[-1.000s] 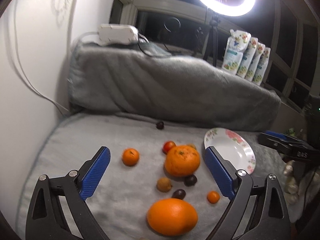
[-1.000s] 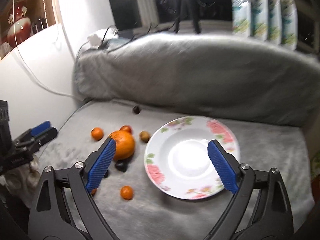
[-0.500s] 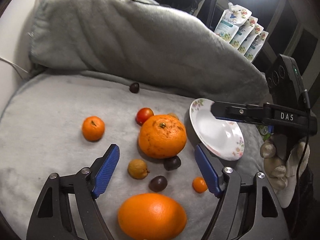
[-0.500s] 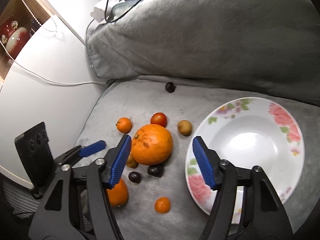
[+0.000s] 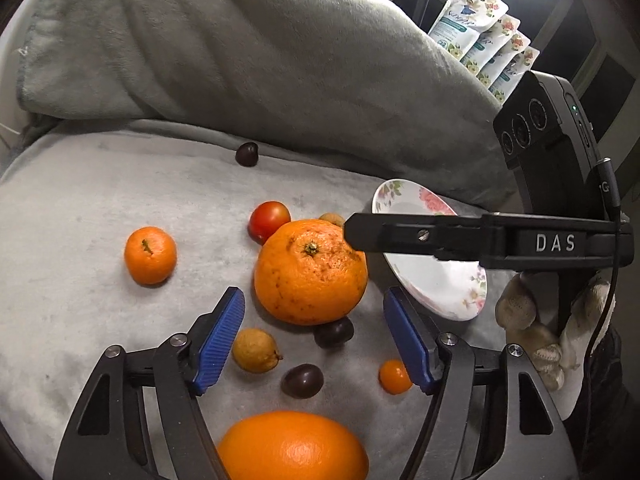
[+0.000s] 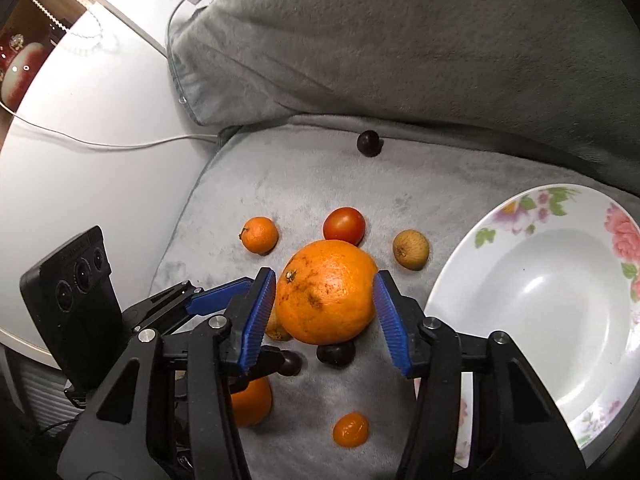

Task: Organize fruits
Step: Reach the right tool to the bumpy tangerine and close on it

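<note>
Straddling the big orange, right tongs closing — contact unclear — left tongs apart.

A large speckled orange sits stem-up on the grey blanket; cherry tomato at its 12 o'clock, floral plate at 3.

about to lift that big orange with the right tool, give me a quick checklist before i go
1. Large orange sits between the blue pads of the right tool: ok; its jaws have just been closing.
2. Pads pressing on the peel: cannot tell.
3. Plate empty: ok.
4. Dark fruit tucked against the orange's underside may roll: not ok.
5. Left tool open, holding nothing, crowding in beside the orange: not ok.
</note>
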Demonstrator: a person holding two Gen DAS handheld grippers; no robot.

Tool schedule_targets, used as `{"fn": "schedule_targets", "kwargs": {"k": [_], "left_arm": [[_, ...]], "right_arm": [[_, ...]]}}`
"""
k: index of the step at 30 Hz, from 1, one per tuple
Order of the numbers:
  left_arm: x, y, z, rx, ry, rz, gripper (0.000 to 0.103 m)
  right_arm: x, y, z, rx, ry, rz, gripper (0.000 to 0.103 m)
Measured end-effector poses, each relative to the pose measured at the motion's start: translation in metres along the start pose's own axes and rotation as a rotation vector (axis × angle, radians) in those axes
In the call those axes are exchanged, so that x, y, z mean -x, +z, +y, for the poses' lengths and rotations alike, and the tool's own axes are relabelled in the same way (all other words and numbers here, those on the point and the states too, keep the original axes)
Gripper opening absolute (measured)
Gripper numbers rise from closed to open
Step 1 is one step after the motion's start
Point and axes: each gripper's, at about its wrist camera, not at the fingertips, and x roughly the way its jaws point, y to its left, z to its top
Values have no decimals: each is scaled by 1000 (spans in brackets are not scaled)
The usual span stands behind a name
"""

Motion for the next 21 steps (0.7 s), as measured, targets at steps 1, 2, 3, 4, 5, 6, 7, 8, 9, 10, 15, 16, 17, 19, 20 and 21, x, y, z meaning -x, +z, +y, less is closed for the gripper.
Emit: {"fn": "schedule_targets", "kwargs": {"k": [1, 2, 3, 4, 5, 6, 7, 8, 9, 10, 15, 16, 17, 19, 20, 21], "left_arm": [[-1, 1, 0, 0, -1, 5, 71], [-3, 1, 0, 1, -3, 10, 71], [-4, 1, 0, 3, -4, 14, 71], [-5, 2, 0, 5, -7, 18, 71], [-5, 2, 0, 5, -9, 20, 70], [-5, 2, 0, 6, -11, 21, 70], [-6, 3, 0, 6, -12, 23, 69], [-7, 3, 0, 6, -14, 25, 68], [-8, 4, 0, 7, -14, 28, 67], [-9, 4, 1, 10, -15, 34, 65], [-15, 5, 2, 6, -8, 45, 52], [-15, 5, 2, 2, -5, 45, 50], [-15, 5, 1, 0, -2, 44, 50], [-15, 4, 1, -1, 0, 43, 50], [-14, 3, 1, -1, 1, 42, 50], [-14, 3, 0, -1, 2, 40, 50]], "right_arm": [[-2, 0, 1, 3, -5, 5, 53], [-4, 1, 1, 4, -7, 7, 53], [-5, 1, 1, 4, -11, 12, 53], [-7, 1, 1, 5, -15, 15, 53], [-8, 2, 1, 6, -19, 18, 53], [-10, 2, 1, 8, -23, 22, 53], [-10, 1, 1, 10, -25, 25, 53], [-11, 1, 1, 13, -27, 30, 53], [-13, 1, 2, 16, -30, 35, 53], [-15, 1, 4, 20, -37, 35, 53], [-16, 1, 6, 35, -54, 35, 51], [-17, 0, 6, 39, -60, 35, 49], [-17, 0, 6, 41, -67, 34, 48], [-17, 0, 7, 43, -68, 32, 48], [-17, 0, 6, 42, -67, 32, 47], [-17, 0, 7, 46, -71, 29, 47]]}}
